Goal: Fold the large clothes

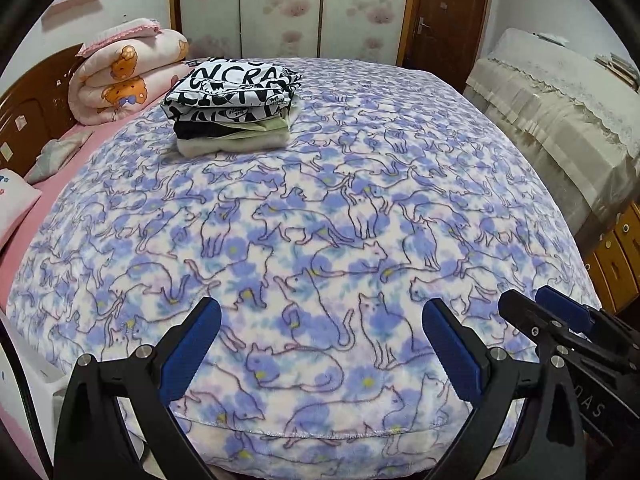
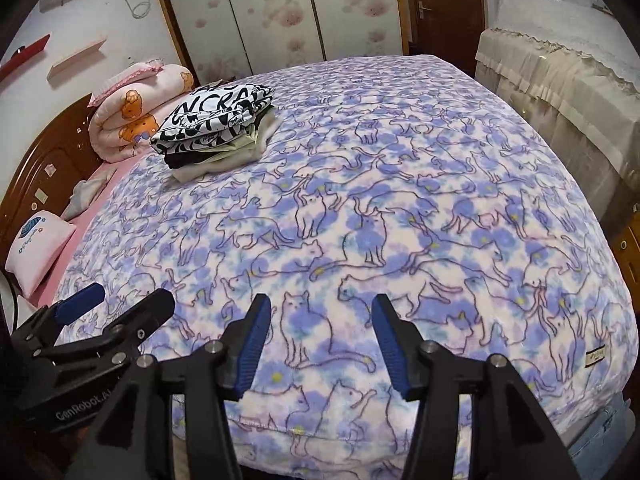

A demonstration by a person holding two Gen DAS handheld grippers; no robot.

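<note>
A stack of folded clothes (image 1: 232, 108) sits on the far left of the bed, a black-and-white lettered garment on top, black, green and cream ones under it; it also shows in the right wrist view (image 2: 218, 130). My left gripper (image 1: 320, 320) is open and empty over the near edge of the bed. My right gripper (image 2: 322, 316) is open and empty beside it. The right gripper shows at the right of the left wrist view (image 1: 536, 304), the left gripper at the left of the right wrist view (image 2: 120, 300).
The bed carries a purple cat-print blanket (image 1: 340, 220). A rolled pink bear quilt (image 1: 124, 72) and a small pink pillow (image 2: 38, 248) lie by the wooden headboard (image 1: 28, 112). A lace-covered cabinet (image 1: 560, 112) stands right. Wardrobe doors (image 1: 288, 4) are behind.
</note>
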